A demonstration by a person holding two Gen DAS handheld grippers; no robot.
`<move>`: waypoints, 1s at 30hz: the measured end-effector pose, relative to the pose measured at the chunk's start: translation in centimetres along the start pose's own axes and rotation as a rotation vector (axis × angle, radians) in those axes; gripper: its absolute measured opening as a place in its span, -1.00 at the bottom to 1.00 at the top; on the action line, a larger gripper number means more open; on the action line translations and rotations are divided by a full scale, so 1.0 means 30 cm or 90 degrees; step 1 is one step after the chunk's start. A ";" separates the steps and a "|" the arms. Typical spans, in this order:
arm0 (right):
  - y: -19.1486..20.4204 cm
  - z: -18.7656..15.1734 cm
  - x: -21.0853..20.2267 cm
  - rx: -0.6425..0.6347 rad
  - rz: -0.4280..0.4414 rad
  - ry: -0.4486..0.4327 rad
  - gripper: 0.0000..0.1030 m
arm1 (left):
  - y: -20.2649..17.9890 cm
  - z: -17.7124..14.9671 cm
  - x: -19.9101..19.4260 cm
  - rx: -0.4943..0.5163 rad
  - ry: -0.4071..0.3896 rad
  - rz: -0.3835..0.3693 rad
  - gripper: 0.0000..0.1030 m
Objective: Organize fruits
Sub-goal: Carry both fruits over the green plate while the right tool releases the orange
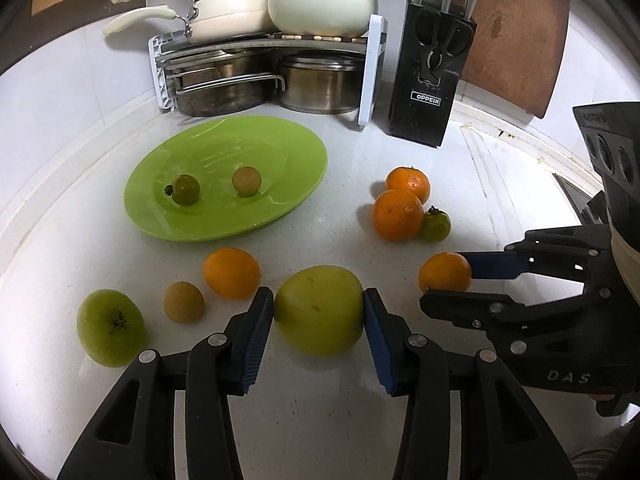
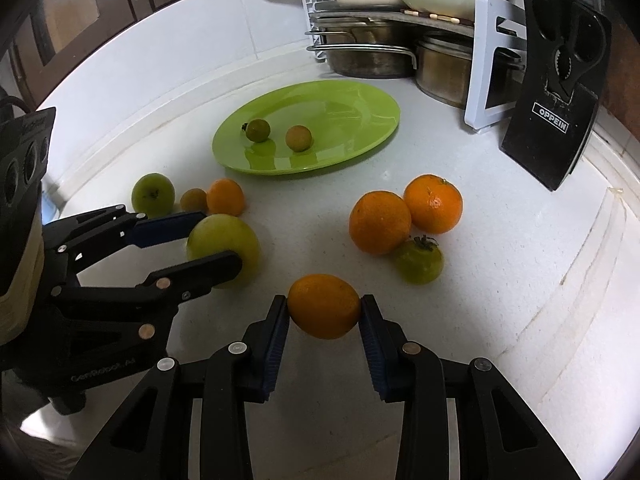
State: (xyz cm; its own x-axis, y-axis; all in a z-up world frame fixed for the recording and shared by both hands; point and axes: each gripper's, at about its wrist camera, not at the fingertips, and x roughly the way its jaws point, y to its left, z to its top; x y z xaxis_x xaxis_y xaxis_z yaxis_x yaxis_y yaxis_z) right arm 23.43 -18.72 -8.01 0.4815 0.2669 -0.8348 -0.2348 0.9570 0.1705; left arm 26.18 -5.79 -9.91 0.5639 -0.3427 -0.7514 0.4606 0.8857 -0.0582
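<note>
Mostly I can see the white counter (image 1: pixel 328 420) whole, though its near edge is lost under my own gripper arms in both views, and the pot rack (image 1: pixel 264 76) and black knife block (image 1: pixel 430 80) at the back are cut off at the top. On the green plate (image 1: pixel 280 140) I count two small fruits, one greenish with a dark stem (image 1: pixel 186 189) and one browner (image 1: pixel 247 181). Off the plate I count four oranges, three larger green fruits and one small brownish fruit (image 1: pixel 183 302). My left gripper (image 1: pixel 319 316) is closed on the big green fruit (image 1: pixel 319 310), both blue pads pressed to its sides, near the front of the counter below the plate. My right gripper (image 2: pixel 324 312) is clamped on one orange (image 2: pixel 324 306), right of the green one; whether either fruit is lifted clear I can't tell. Two oranges (image 2: pixel 380 222) sit touching, with a stemmed green fruit (image 2: pixel 418 261) against them
</note>
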 end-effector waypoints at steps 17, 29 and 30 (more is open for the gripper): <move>0.003 0.006 -0.034 0.000 0.001 -0.028 -0.28 | -0.003 -0.002 -0.028 -0.030 0.005 0.001 -0.11; 0.036 0.053 -0.130 -0.001 0.012 -0.093 -0.28 | 0.006 0.046 -0.173 -0.056 -0.053 0.024 -0.11; 0.040 0.063 -0.139 -0.003 0.012 -0.100 -0.28 | 0.010 0.054 -0.186 -0.059 -0.058 0.026 -0.11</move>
State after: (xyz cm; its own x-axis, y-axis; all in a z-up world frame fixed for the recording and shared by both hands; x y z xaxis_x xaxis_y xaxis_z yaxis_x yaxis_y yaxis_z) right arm 22.74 -18.46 -3.34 0.6029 0.3004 -0.7391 -0.2497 0.9509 0.1828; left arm 24.29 -4.11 -4.68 0.6428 -0.3285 -0.6920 0.3730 0.9233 -0.0918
